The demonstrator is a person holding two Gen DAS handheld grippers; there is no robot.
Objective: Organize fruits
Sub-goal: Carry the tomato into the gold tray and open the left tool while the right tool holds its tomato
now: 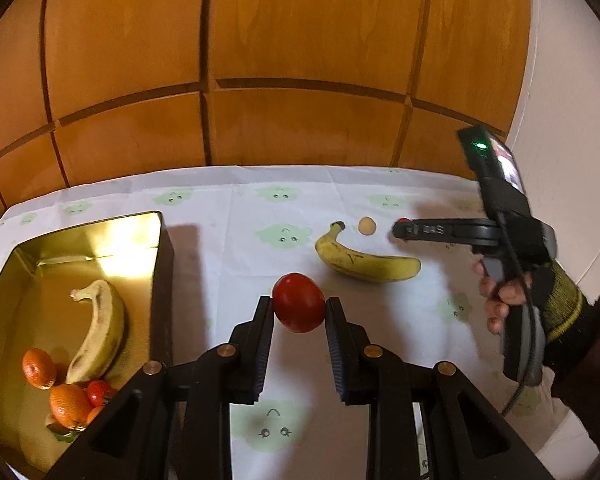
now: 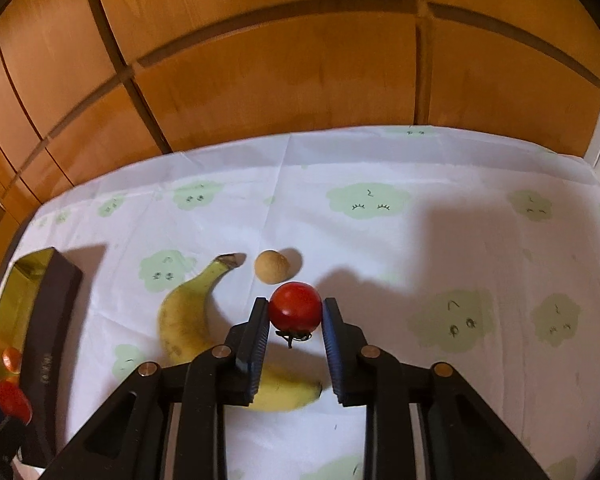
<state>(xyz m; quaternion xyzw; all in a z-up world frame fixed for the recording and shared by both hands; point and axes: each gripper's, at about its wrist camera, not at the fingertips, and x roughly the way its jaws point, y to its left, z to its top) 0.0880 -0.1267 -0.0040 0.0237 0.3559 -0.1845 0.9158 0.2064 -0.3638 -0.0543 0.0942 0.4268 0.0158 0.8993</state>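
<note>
Each claw holds a small red tomato. The left claw is clamped on its tomato with both pads on the fruit's sides, lifted clear of the bench. The right claw grips a second tomato, its stem hanging down between the fingers.

The move ahead seems to turn on the gold tin, which stands to the left of the left claw, open and just beside it. The left hand is therefore the nearer carrier. The right claw is well apart from the tin, with the loose banana lying between them. That banana's long axis curves from its stem, near the small tan fruit, toward the near side of the bench, passing under the right claw.

The left wrist view looks into the tin: a banana, two oranges and something red already lie in its near corner, with free floor farther back. It also shows the right gripper from outside, held in a gloved hand. The right wrist view shows only the tin's dark outer wall at the left edge, but it gives the clearest look at the tan fruit, which sits just beyond the right claw's tomato and apart from it.
</note>
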